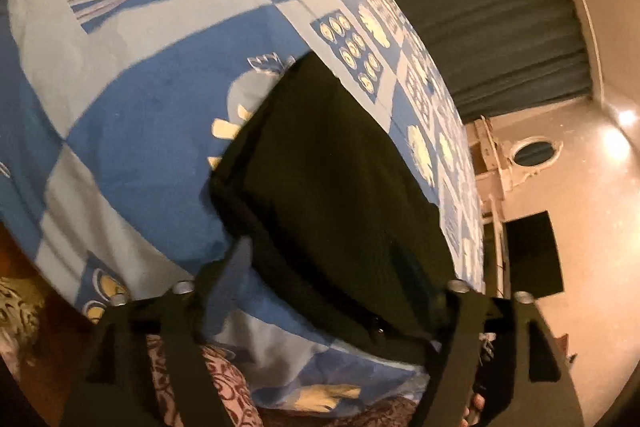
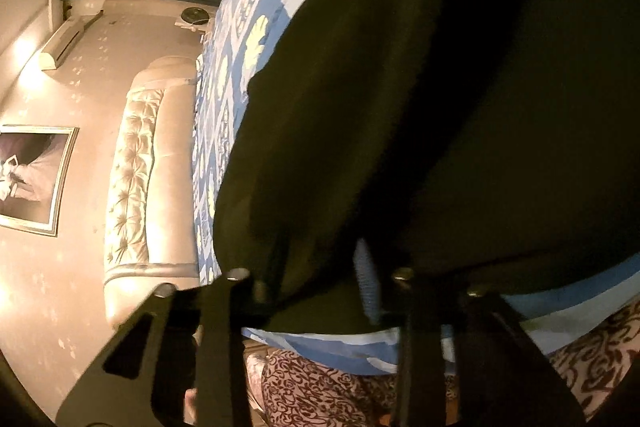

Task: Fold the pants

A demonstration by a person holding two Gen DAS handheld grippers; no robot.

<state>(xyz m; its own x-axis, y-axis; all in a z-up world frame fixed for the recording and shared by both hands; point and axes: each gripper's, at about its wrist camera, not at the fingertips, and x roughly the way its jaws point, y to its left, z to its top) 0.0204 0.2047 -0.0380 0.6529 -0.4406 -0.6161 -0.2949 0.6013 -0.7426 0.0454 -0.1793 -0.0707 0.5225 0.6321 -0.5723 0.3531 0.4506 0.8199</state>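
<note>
The dark pants [image 1: 332,179] lie folded into a flat slab on the blue patchwork bed cover [image 1: 132,131], near the bed's front edge. My left gripper [image 1: 344,279] stands open and wide over the near end of the pants. Its left fingertip [image 1: 240,251] is at the cloth's left edge, and the cloth is not pinched. In the right wrist view the pants [image 2: 420,107] fill most of the picture. My right gripper [image 2: 320,279] is shut on their near edge, with dark cloth bunched against the blue ribbed pad [image 2: 366,267].
The bed cover [image 2: 240,39] drops off at the front edge, with brown-patterned fabric [image 2: 316,383] just below it. A tufted headboard [image 2: 136,167] and a framed picture [image 2: 32,175] stand to the left in the right wrist view. A dark curtain [image 1: 492,7] hangs beyond the bed.
</note>
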